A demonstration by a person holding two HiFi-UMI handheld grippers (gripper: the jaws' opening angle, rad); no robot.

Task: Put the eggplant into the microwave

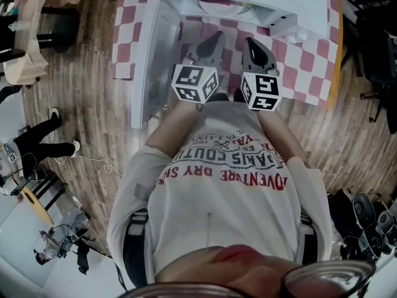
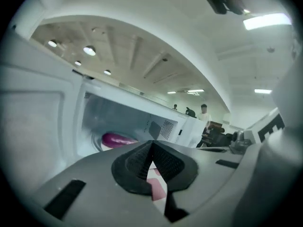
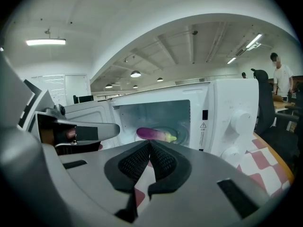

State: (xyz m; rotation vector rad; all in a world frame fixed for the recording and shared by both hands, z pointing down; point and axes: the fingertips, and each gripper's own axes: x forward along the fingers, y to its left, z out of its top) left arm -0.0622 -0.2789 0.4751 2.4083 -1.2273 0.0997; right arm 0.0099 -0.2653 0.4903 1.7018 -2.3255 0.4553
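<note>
Task looks done as far as we can see. The eggplant (image 3: 154, 134) lies on its side inside the microwave (image 3: 232, 108), purple body with the green stem end toward the right of the frame in the right gripper view. It sits low in the middle of the cavity, on what looks like a round plate. The left gripper view shows it too, at the lower left of that frame, deep in the cavity. Nothing touches it.

The microwave door (image 1: 149, 61) is swung wide open, at the left of the oven in the head view. We judge the only step possibly left is shutting that door, though the task sentence does not ask for it.

The microwave stands on the desk (image 1: 310, 61), which is covered by a red and white checked cloth.

Jaws:
- **Left gripper** (image 2: 151, 148): jaws together, ribbed pads meeting at the tips, nothing between them. Only a bit of cloth shows through the small gap lower down.
- **Right gripper** (image 3: 150, 148): same, jaws closed on themselves and empty, with cloth behind.

In the head view both grippers sit side by side at the upper centre of the frame, pointing at the open cavity and well apart from the eggplant. As far as we can tell, neither touches the microwave, the door or the desk.

A person stands far back at the right edge of the right gripper view, not involved.
</note>
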